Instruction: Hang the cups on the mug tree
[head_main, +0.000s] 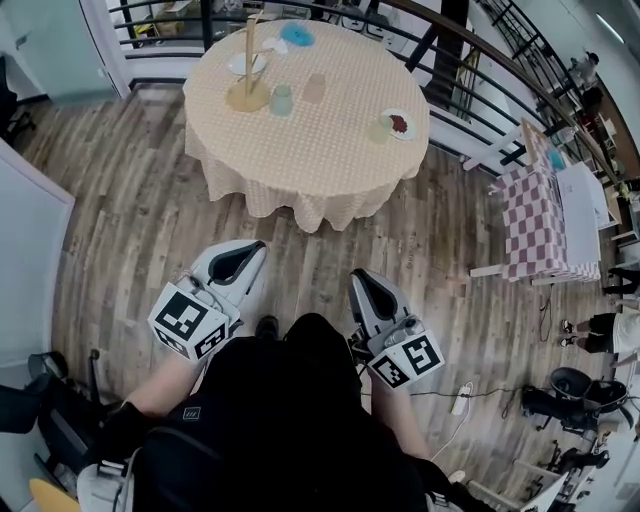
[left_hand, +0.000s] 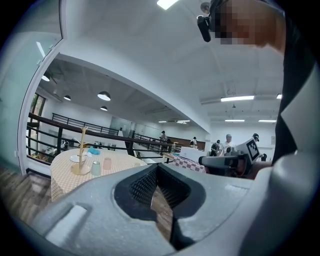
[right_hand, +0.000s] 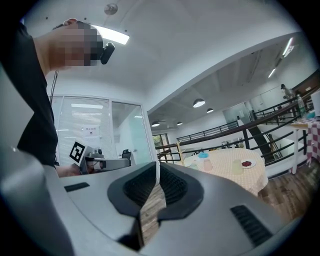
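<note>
Head view looks steeply down; both gripper views face the distant table (head_main: 330, 150).

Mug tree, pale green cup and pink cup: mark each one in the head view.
mug tree (head_main: 247, 98): head view, on its round wooden base.
pale green cup (head_main: 281, 99): head view, middle of its body, just right of the tree's base.
pink cup (head_main: 314, 88): head view, middle of its body.

One round table with beige checked cloth (head_main: 330, 170) carries one wooden mug tree (head_main: 250, 72) and three pale cups: green cup (head_main: 281, 98), pink cup (head_main: 314, 88), yellowish cup (head_main: 378, 129). There are two white plates, a plain plate (head_main: 246, 63) and a plate with red food (head_main: 399, 123), and one blue dish (head_main: 296, 36).
</note>
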